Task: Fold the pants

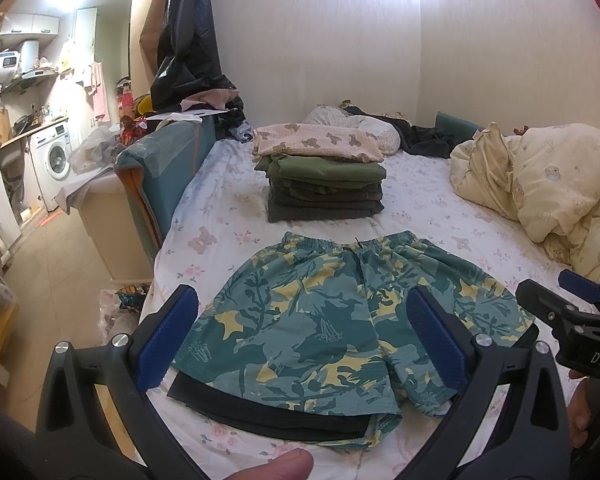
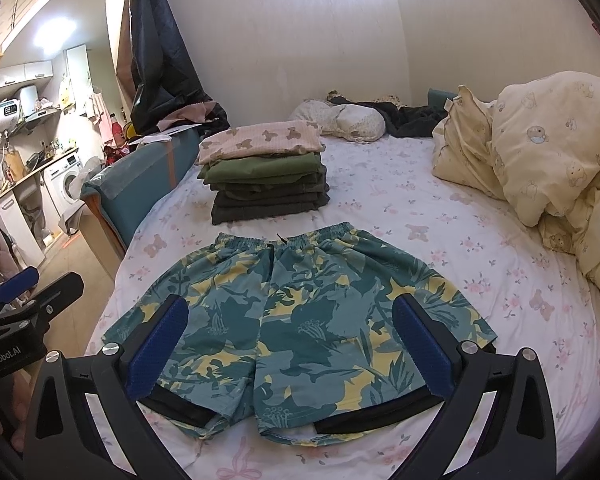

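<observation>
Shorts lie flat on the bed, waistband away from the person, leg hems nearest: spread ready for folding. Left tool and right tool both hover above the hems, fingers apart, holding nothing. Stack of folded clothes sits beyond the waistband, probably the destination.

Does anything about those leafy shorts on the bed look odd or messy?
Slightly. The shorts lie flat and unfolded, but a black inner lining pokes out below both leg hems. Behind them, the folded stack looks tidy. Both grippers hover open, touching nothing.
</observation>
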`<state>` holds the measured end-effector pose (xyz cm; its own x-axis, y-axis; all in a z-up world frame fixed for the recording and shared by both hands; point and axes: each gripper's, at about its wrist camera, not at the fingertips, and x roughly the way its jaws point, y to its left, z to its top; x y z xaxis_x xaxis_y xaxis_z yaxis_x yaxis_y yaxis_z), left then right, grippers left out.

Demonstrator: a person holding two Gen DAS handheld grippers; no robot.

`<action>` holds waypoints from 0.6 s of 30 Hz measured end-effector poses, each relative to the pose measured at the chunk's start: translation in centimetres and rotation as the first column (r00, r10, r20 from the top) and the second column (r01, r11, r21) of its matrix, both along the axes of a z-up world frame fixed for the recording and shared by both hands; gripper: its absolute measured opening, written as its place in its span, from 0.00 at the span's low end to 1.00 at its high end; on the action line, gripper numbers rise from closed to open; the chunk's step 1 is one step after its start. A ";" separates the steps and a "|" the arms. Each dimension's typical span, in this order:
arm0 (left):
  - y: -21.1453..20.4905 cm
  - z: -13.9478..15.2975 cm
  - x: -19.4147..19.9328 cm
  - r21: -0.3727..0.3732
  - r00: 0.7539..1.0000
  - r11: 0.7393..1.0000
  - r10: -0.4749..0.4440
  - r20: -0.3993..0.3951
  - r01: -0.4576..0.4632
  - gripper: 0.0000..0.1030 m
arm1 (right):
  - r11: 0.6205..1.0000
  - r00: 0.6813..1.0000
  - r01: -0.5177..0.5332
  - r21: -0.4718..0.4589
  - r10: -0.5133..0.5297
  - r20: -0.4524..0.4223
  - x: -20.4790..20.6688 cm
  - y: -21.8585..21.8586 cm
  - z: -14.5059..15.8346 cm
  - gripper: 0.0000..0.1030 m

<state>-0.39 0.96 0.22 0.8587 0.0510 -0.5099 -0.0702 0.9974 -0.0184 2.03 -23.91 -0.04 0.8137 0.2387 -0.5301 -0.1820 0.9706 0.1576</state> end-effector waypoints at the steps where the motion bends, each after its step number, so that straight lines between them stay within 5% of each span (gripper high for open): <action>1: 0.0 0.0 0.0 0.000 1.000 1.000 -0.001 0.000 0.001 0.99 | 1.000 1.000 -0.002 -0.002 0.002 -0.001 0.0 0.1 0.0 1.00; 7: 0.1 -0.1 0.2 0.009 1.000 1.000 0.007 -0.019 -0.006 0.99 | 1.000 1.000 0.001 0.020 -0.001 -0.027 0.4 -0.3 -0.3 1.00; 11: 0.3 -0.5 1.1 0.022 0.996 0.999 0.036 -0.079 -0.034 0.99 | 0.979 0.969 0.176 0.106 -0.154 -0.191 3.2 -5.6 -2.4 1.00; 14: 0.7 -1.0 2.2 0.008 0.989 0.998 0.059 -0.133 -0.058 0.99 | 0.901 0.814 0.425 0.081 -0.341 -0.471 7.1 -13.0 -7.4 0.99; 16: 0.8 -1.3 2.7 0.007 0.985 0.998 0.070 -0.159 -0.070 0.99 | 0.855 0.709 0.515 0.063 -0.383 -0.592 8.6 -16.8 -10.7 0.88; 18: 0.9 -1.6 2.9 0.005 0.982 0.997 0.075 -0.172 -0.076 0.99 | 0.816 0.654 0.575 0.051 -0.422 -0.628 9.2 -19.3 -12.6 0.88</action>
<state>2.55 1.84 -1.34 0.7520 0.1114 -0.6497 -0.1474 0.9891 -0.0011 11.22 -43.23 -12.63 0.4085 0.0609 -0.9107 0.5170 0.8068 0.2858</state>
